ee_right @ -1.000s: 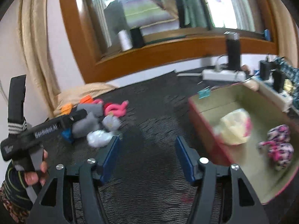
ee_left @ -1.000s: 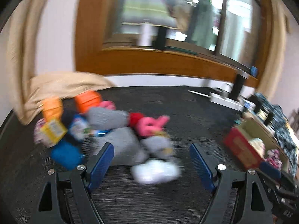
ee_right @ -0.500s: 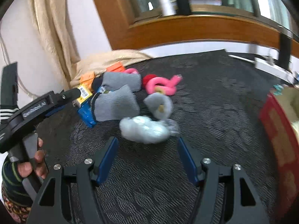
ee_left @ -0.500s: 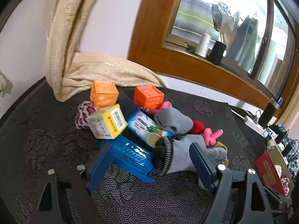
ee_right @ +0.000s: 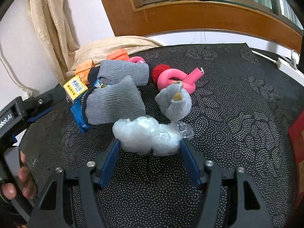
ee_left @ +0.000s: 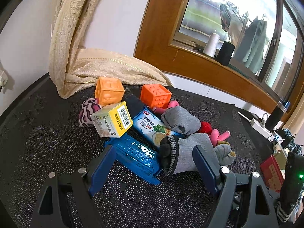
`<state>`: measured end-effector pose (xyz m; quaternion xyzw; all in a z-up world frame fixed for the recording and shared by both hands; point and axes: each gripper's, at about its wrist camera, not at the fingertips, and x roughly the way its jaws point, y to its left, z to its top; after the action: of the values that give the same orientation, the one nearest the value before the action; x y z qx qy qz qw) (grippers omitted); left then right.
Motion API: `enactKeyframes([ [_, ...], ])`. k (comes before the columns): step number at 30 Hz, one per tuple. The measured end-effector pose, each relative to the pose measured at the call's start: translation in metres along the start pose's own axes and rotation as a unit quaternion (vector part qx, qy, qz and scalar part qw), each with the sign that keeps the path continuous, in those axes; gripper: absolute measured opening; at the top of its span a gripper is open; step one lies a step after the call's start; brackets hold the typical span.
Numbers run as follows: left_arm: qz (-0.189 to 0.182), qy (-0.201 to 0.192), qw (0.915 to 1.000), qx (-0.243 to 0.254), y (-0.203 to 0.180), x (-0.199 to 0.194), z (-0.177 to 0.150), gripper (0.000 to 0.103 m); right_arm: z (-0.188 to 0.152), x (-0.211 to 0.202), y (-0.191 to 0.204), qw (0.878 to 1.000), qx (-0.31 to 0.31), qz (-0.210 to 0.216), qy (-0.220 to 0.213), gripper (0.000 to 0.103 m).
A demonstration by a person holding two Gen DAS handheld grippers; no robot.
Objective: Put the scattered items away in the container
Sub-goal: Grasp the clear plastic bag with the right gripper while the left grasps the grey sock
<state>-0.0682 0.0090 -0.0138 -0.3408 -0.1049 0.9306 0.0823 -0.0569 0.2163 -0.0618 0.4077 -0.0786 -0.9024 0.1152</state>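
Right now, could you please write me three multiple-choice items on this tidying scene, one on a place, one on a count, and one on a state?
1. Where does the crumpled clear plastic bag lie?
A. between the right gripper's fingers
B. on the window sill
C. under the beige curtain

2. How many orange embossed toy cubes stand by the curtain?
A. one
B. two
C. four

3. How does the left gripper stand?
A. shut on the yellow carton
B. open over the blue snack packet
C. shut and empty

Answers: 1 A, the bag sits between the closing blue fingers; 2 B, two cubes show; 3 B, its fingers are wide apart, pressing on nothing.
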Motion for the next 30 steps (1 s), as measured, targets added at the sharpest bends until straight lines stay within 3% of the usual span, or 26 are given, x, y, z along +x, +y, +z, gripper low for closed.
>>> enactKeyframes([
  [3,0.003,0.003,1.0,0.003,0.0,0.003,-0.002,0.085,-0.002,-0.002,-0.001,1.0,-0.004,0.0,-0.002,0.05],
  [4,0.003,0.003,1.0,0.004,0.0,0.003,-0.002,0.085,-0.003,-0.003,-0.002,1.0,-0.003,0.003,-0.002,0.022],
  [5,0.004,0.002,1.0,0.004,0.0,0.004,-0.002,0.085,-0.004,-0.003,-0.005,1.0,0.003,0.007,0.0,0.014],
  [8,0.006,0.002,1.0,0.003,0.001,0.004,-0.003,0.085,-0.008,-0.008,-0.014,1.0,0.018,0.017,-0.003,0.014],
  [13,0.001,-0.002,1.0,0.0,0.001,0.001,-0.002,0.085,-0.008,-0.023,-0.019,0.999,0.028,0.04,-0.024,0.016],
  [15,-0.001,-0.002,1.0,0.0,0.001,0.001,-0.002,0.085,-0.005,-0.029,-0.018,0.998,0.024,0.045,-0.028,0.027],
  [17,-0.003,-0.001,1.0,0.0,0.001,0.0,-0.002,0.085,0.001,-0.029,-0.009,0.999,0.003,0.038,-0.026,0.06],
  [25,-0.004,-0.002,0.9999,-0.012,0.008,0.0,0.001,0.085,0.025,0.001,0.024,0.995,-0.094,0.032,-0.004,0.064],
  [30,0.001,0.001,1.0,-0.008,0.008,0.003,0.0,0.085,0.02,0.025,0.015,0.996,-0.081,0.007,0.025,0.064],
])
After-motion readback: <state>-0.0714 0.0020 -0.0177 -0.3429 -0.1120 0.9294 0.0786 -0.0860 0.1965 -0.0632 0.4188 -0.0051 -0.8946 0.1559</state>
